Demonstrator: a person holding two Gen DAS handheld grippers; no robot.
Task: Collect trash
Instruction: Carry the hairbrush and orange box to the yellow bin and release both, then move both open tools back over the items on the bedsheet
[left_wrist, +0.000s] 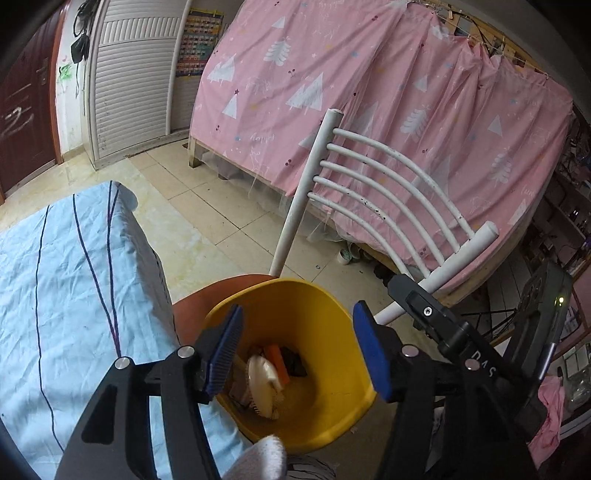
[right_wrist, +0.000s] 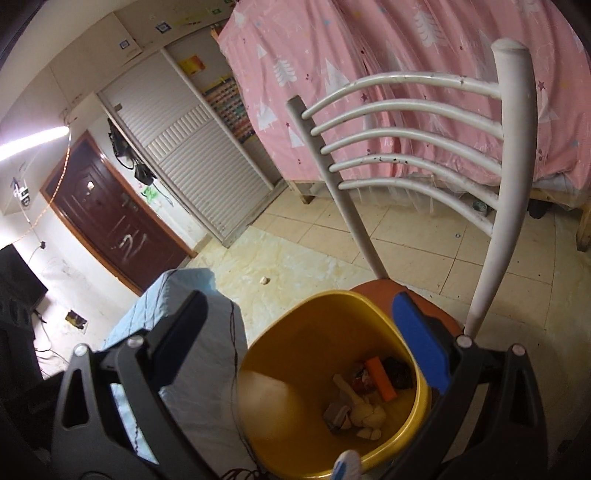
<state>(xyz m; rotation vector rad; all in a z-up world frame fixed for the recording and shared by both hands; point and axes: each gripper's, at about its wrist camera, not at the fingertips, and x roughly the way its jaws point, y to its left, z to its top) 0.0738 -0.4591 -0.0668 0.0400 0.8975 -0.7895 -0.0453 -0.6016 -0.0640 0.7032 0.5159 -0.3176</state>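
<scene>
A yellow bin (left_wrist: 325, 391) stands on an orange chair seat (left_wrist: 207, 306) and holds several pieces of trash (left_wrist: 266, 376): a white ribbed piece, an orange piece, dark wrappers. My left gripper (left_wrist: 299, 354) is open and empty, its blue pads either side of the bin's mouth from above. In the right wrist view the same bin (right_wrist: 295, 339) holds the trash (right_wrist: 365, 398). My right gripper (right_wrist: 306, 343) is open wide above the bin, nothing between its pads. The right gripper's body (left_wrist: 480, 354) shows at the right of the left wrist view.
The white slatted chair back (left_wrist: 380, 192) rises behind the bin. A table with a light blue cloth (left_wrist: 66, 295) lies left of the bin. A bed behind a pink curtain (left_wrist: 369, 92) stands beyond. A small white scrap (right_wrist: 264, 280) lies on the tiled floor.
</scene>
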